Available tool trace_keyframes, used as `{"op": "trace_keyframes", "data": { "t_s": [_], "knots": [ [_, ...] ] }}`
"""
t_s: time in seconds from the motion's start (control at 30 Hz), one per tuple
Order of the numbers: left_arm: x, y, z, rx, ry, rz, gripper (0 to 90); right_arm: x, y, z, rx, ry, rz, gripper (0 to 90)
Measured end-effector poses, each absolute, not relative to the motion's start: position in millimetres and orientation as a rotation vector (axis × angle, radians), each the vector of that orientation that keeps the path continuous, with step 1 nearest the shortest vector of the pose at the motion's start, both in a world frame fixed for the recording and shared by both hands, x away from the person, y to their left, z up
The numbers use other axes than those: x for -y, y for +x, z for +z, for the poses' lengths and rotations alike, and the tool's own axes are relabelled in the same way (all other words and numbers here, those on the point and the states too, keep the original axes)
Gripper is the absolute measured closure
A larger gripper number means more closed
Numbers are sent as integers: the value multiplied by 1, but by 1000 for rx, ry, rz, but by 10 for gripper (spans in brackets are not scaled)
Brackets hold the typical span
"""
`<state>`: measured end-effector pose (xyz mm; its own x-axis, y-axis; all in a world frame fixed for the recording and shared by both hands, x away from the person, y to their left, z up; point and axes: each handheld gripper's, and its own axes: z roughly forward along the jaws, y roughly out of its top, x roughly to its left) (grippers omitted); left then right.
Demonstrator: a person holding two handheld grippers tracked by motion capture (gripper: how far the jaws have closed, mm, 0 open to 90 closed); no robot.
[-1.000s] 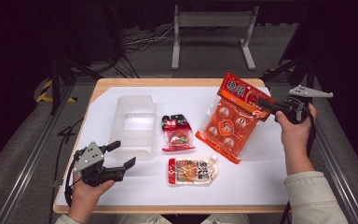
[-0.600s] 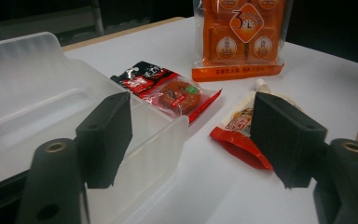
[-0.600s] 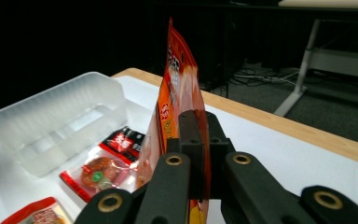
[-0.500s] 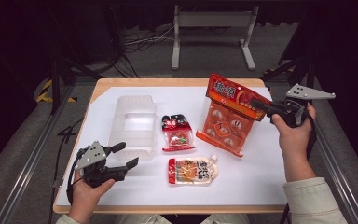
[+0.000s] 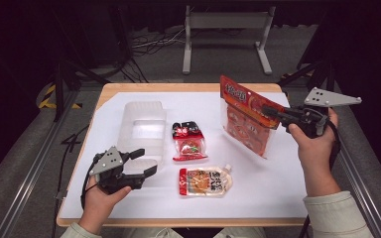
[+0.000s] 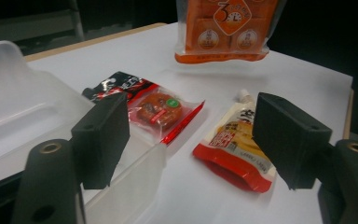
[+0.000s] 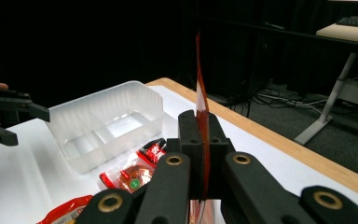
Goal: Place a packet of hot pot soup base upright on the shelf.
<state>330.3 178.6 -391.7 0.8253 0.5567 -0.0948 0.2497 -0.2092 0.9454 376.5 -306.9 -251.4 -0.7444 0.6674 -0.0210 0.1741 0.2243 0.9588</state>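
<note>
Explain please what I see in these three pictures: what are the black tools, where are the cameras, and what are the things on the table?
A person sits at a table and holds a hand tool with two black jaws in each hand. One picture comes from a camera above; the other two come from small cameras that ride on each tool. The right gripper is shut on a big orange bag and holds it up off the table. The left gripper is open, with nothing between its jaws, beside a clear plastic tub. On the white surface lie a small red packet and a pouch with a spout.
</note>
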Motion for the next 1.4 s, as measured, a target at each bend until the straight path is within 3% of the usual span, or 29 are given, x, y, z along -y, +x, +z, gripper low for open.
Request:
{"op": "trace_keyframes", "data": {
  "t_s": [0.33,0.57,1.0,1.23,1.4],
  "knots": [
    [-155,342,-384,-593,1838,279,213,301,365,-240,-2092,714,1591,900],
    [-139,353,-378,-564,1781,235,181,283,353,-235,-2127,625,1617,900],
    [-120,370,-375,-550,1759,218,137,263,347,-240,-2165,542,1675,900],
    [-109,381,-372,-507,1748,176,46,252,346,-243,-2189,502,1703,900],
    [-101,388,-371,-490,1748,158,39,247,347,-246,-2202,494,1710,900]
  ]
}}
